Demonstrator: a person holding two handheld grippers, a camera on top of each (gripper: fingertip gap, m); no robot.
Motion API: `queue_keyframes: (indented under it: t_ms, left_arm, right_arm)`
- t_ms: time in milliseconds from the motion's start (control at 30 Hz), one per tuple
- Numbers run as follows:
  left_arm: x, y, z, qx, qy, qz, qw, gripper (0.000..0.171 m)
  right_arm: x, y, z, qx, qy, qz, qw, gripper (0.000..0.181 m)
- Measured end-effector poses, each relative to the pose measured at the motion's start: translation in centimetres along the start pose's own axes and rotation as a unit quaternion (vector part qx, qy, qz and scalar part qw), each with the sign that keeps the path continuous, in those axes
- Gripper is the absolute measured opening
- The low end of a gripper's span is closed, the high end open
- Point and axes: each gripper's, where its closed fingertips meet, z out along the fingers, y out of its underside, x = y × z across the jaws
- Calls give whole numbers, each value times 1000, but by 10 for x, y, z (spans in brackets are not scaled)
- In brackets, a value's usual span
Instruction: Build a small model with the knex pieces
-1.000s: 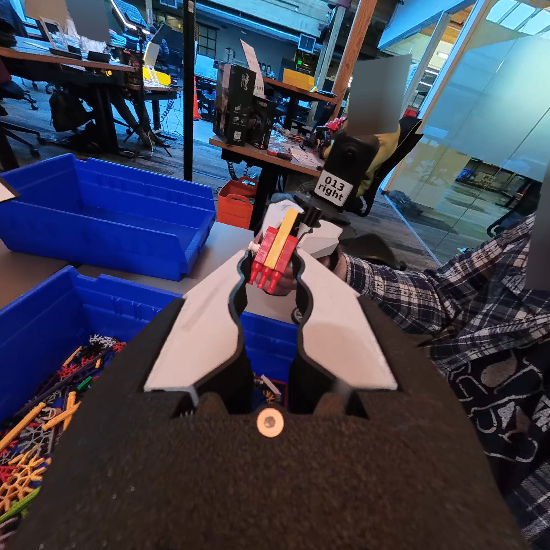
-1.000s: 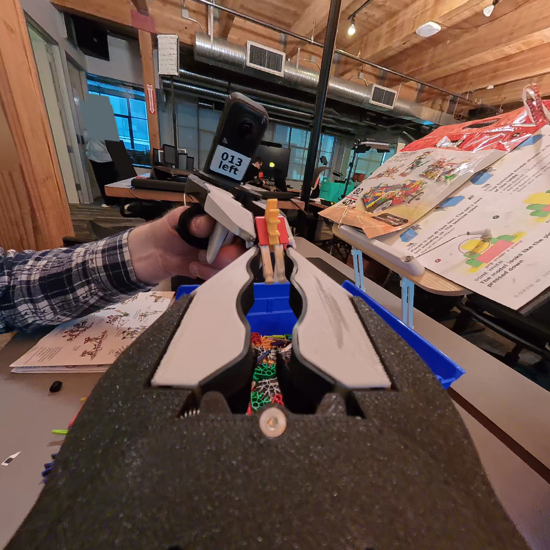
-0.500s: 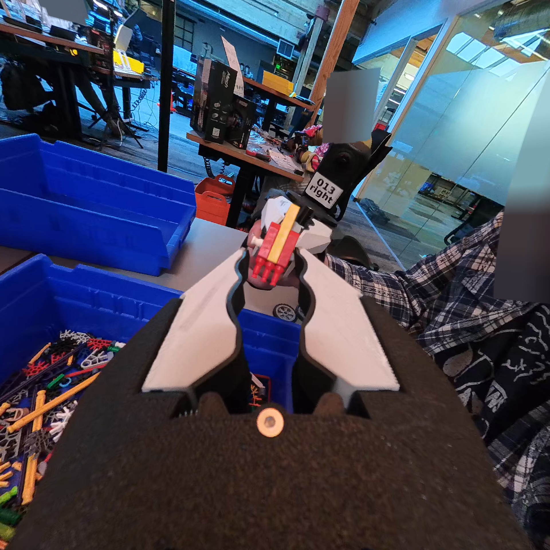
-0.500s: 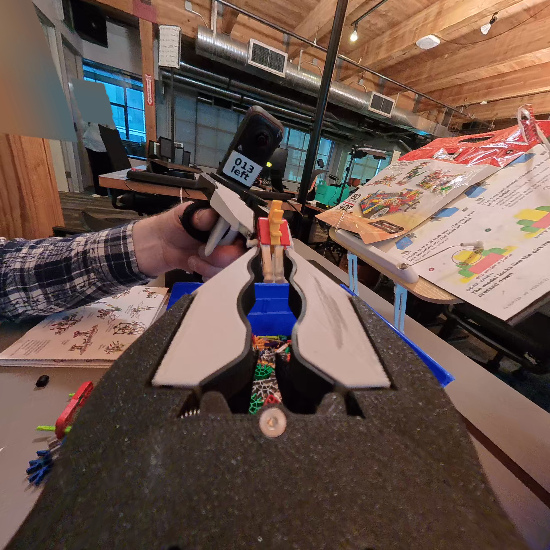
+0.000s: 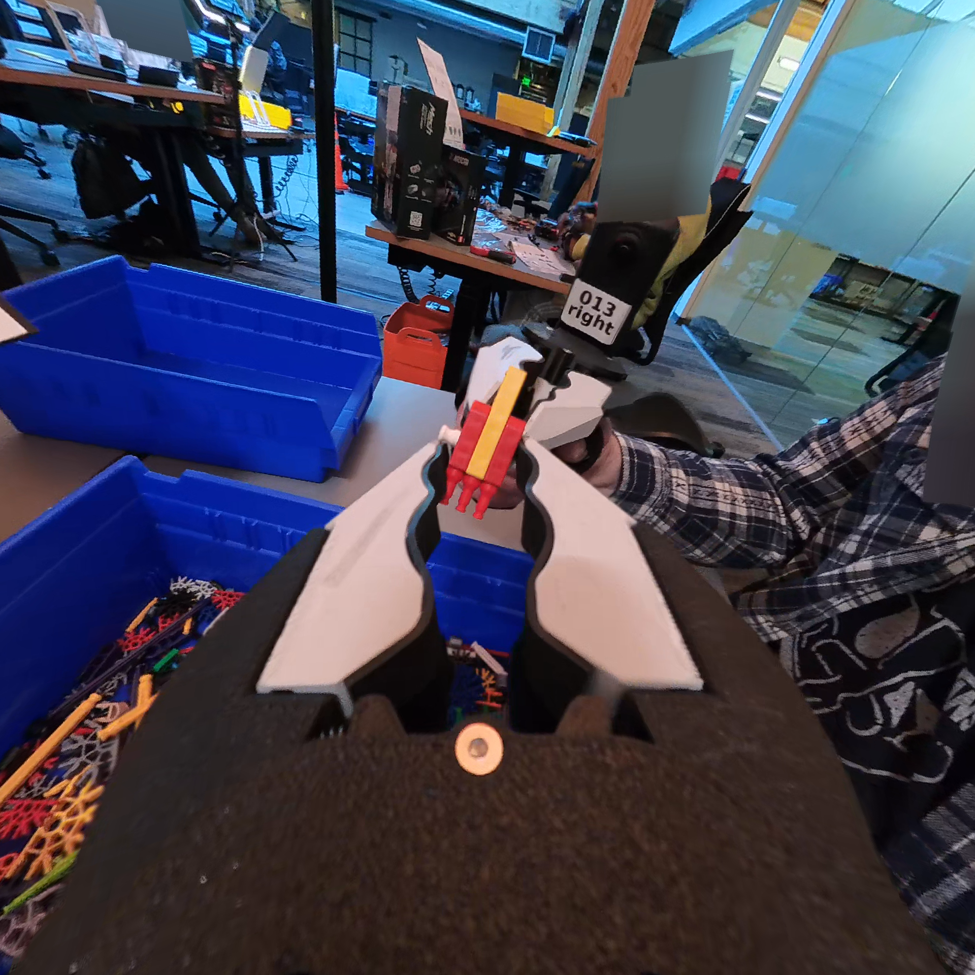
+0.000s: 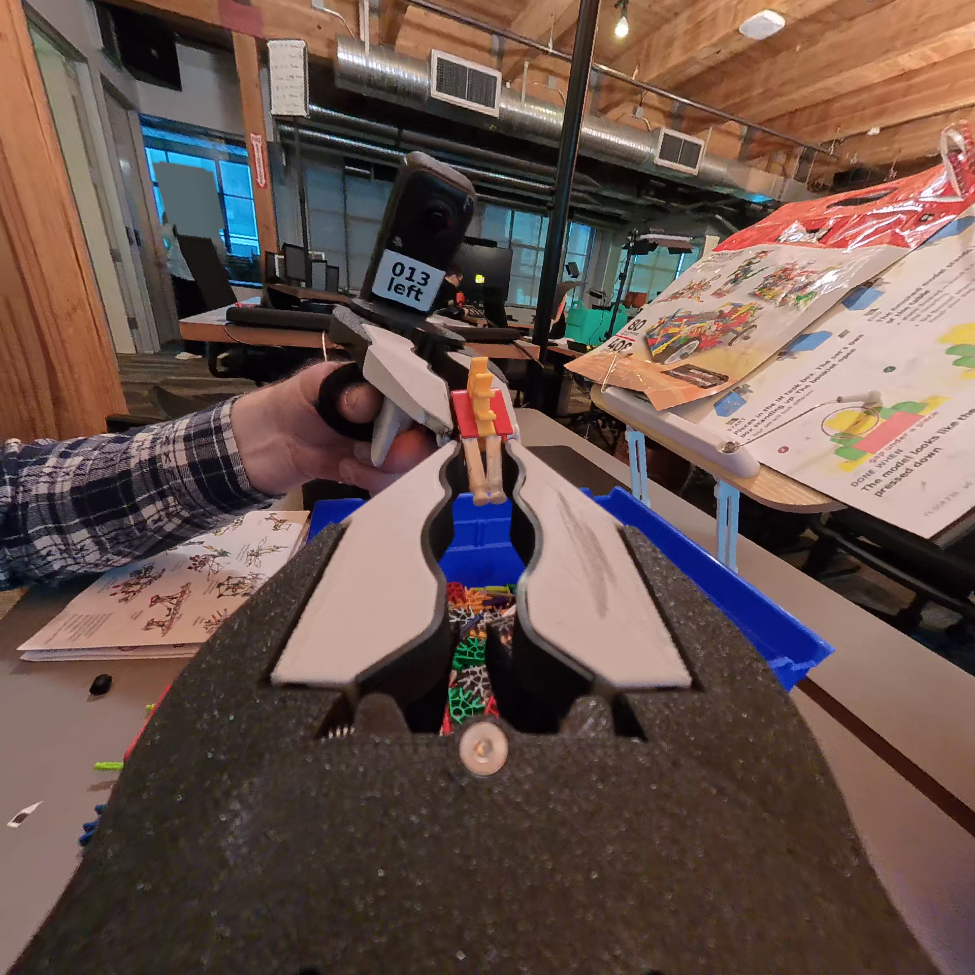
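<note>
A small toy assembly (image 5: 488,440) of red blocks with a yellow strip is held in the air between both grippers. My left gripper (image 5: 479,460) is shut on its red block; red pegs stick out toward the camera. In the right wrist view the same assembly (image 6: 479,409) shows two pale rods pointing at the camera. My right gripper (image 6: 481,455) is shut on those rods. The right gripper (image 5: 530,393) faces the left one at the far end. The left gripper (image 6: 459,419) meets the block from the left, with a hand in a plaid sleeve (image 6: 295,438) behind it.
A blue bin (image 5: 105,548) of coloured rods and connectors sits below the grippers; it also shows in the right wrist view (image 6: 701,591). A second blue bin (image 5: 221,422) stands behind. An instruction sheet (image 6: 169,585) lies at left. A booklet stand (image 6: 823,417) rises at right. The grippers are tip to tip, or close to it.
Both grippers stay shut on the assembly. The pair swung a little to one side and back, so the background shifted. The hold looks the same.
</note>
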Motion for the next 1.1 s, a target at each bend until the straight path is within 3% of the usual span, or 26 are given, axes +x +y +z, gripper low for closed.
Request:
queue_keyframes:
  t_ms: [1100]
  left_arm:
    - [-18,17,0,-34,-65,139,988,22]
  right_arm:
    - [8,20,5,-30,-31,159,986,10]
